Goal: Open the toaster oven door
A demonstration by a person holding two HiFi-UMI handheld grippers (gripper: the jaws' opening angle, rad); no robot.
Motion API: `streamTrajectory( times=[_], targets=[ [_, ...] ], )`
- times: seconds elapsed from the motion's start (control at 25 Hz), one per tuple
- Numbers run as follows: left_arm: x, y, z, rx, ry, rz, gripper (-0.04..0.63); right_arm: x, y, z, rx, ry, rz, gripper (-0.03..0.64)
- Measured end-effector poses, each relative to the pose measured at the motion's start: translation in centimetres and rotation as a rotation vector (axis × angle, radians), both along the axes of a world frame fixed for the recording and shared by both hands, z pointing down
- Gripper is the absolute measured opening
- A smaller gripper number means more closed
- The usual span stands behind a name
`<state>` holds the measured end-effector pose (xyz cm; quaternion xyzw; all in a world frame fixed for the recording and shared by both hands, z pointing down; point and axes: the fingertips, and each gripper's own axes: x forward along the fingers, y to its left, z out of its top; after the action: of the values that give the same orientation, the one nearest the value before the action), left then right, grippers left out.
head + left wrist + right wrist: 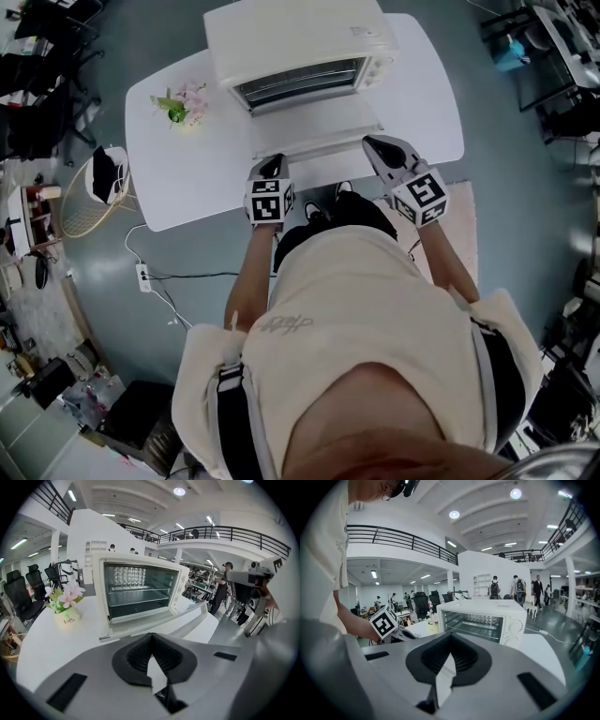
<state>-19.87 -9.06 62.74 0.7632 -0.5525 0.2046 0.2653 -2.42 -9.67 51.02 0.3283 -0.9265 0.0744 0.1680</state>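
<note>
A white toaster oven stands at the back of the white table. Its glass door hangs fully open, lying flat toward me, and the wire rack inside shows. The left gripper view has the oven just ahead with its door down. My left gripper is shut and empty, close to the door's near left corner. Also shut and empty, my right gripper hovers by the door's near right corner. The right gripper view catches the oven from its right side.
A small pot of flowers sits on the table left of the oven, also in the left gripper view as the flower pot. A wicker basket and a power strip lie on the floor at left. People walk in the background.
</note>
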Motion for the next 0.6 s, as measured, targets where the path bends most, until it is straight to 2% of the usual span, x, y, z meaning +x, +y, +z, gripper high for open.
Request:
streamTrajectory(
  times=[0.2,0.4,0.6],
  targets=[
    [0.4,1.0,1.9,-0.041,0.011,0.003,0.018,-0.3,-0.9,0.0,-0.011,-0.015,-0.011,0.006],
    [0.5,1.5,2.7,-0.038,0.012,-0.008,0.018,-0.4,-1.5,0.1,-0.01,-0.011,-0.007,0.006],
    [0.8,2.2,4.1,-0.07,0.029,-0.02,0.018,0.0,-1.1,0.8,-0.031,-0.005,-0.001,0.006]
  ],
)
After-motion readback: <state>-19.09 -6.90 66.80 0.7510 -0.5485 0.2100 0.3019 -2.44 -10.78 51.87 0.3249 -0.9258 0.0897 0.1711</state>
